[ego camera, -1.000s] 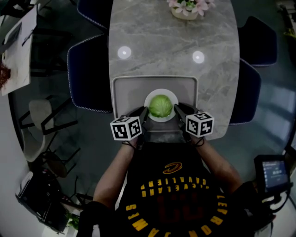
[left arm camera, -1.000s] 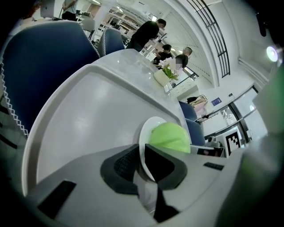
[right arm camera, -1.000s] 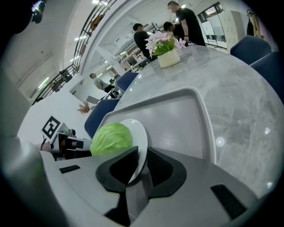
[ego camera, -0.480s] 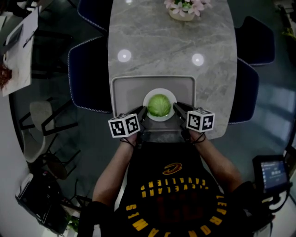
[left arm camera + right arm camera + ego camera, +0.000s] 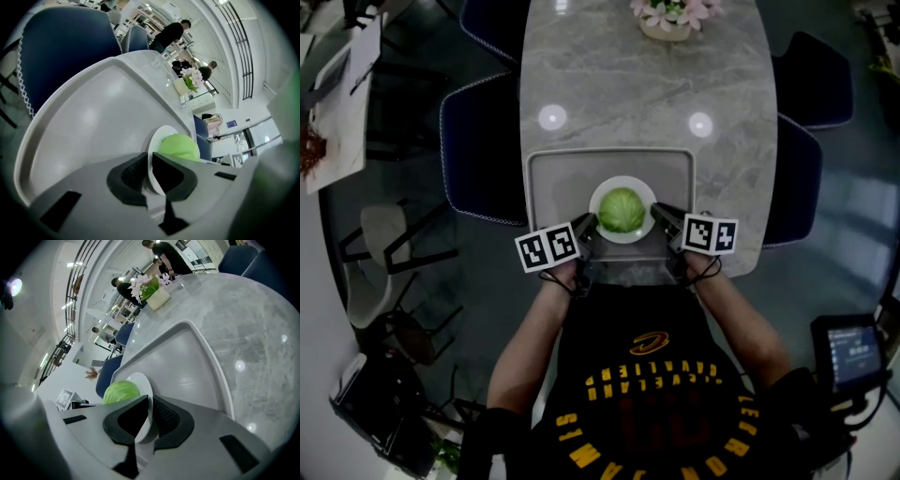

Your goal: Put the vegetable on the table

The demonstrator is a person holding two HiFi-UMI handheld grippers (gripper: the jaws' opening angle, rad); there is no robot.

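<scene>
A round green cabbage (image 5: 622, 209) rests on a small white plate (image 5: 602, 192), which is over a grey tray (image 5: 553, 178) at the near end of the marble table (image 5: 647, 84). My left gripper (image 5: 589, 225) is shut on the plate's left rim, my right gripper (image 5: 658, 214) on its right rim. In the left gripper view the plate (image 5: 151, 161) edge runs between the dark pads, with the cabbage (image 5: 177, 146) behind and the tray (image 5: 93, 117) beyond. The right gripper view shows the same: plate (image 5: 143, 385) pinched, cabbage (image 5: 121, 392) to the left. Whether the plate touches the tray, I cannot tell.
A flower pot (image 5: 667, 21) stands at the table's far end. Dark blue chairs flank the table on the left (image 5: 483, 141) and right (image 5: 806, 159). A small screen (image 5: 853, 349) sits at the lower right. People stand far off in the gripper views.
Both grippers stay clamped on the plate. The marker cubes have drifted slightly up and apart in the head view; plate and cabbage hold nearly the same spot over the tray.
</scene>
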